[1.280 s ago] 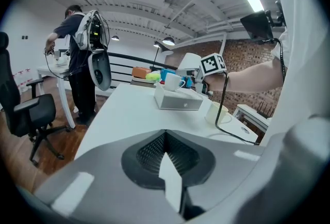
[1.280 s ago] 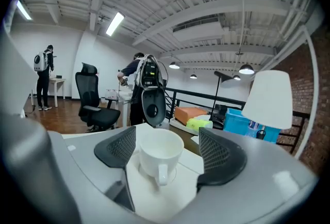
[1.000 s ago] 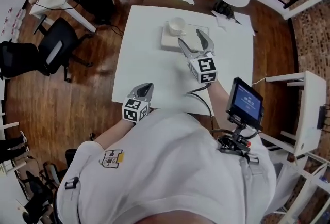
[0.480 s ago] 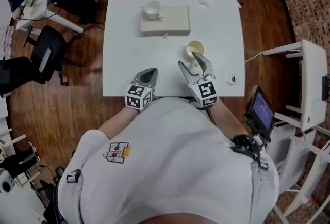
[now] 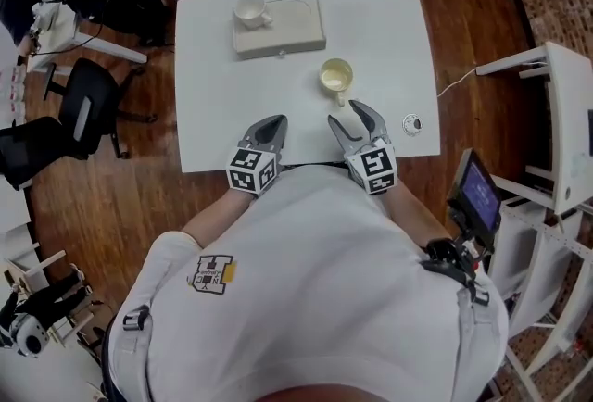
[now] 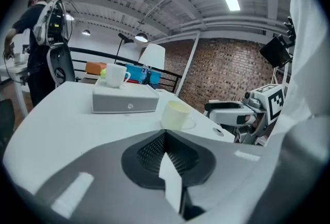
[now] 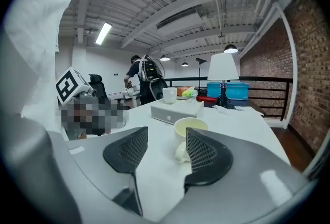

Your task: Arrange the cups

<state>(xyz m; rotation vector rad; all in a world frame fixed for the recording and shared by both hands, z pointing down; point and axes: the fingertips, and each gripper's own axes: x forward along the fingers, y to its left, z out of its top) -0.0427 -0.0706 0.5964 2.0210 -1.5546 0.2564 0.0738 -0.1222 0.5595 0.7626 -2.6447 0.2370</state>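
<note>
Yellow cup [image 5: 335, 76] left standing on the bench [image 5: 394, 48]
The right hand-held gripper [image 5: 351, 116] was drawn back, jaws half apart, closing on nothing; the left hand-held gripper [image 5: 270, 124] is shut, empty; this placement seems finished.

box [image 5: 287, 25]: on table [image 5: 213, 67], far side
far cup [image 5: 248, 10]: on box, left end
near cup [image 5: 335, 76]: on table, before box, rightward
disc [image 5: 412, 123]: on table, right, by front edge

Bright, sharp; fisheye warp nr edges
</note>
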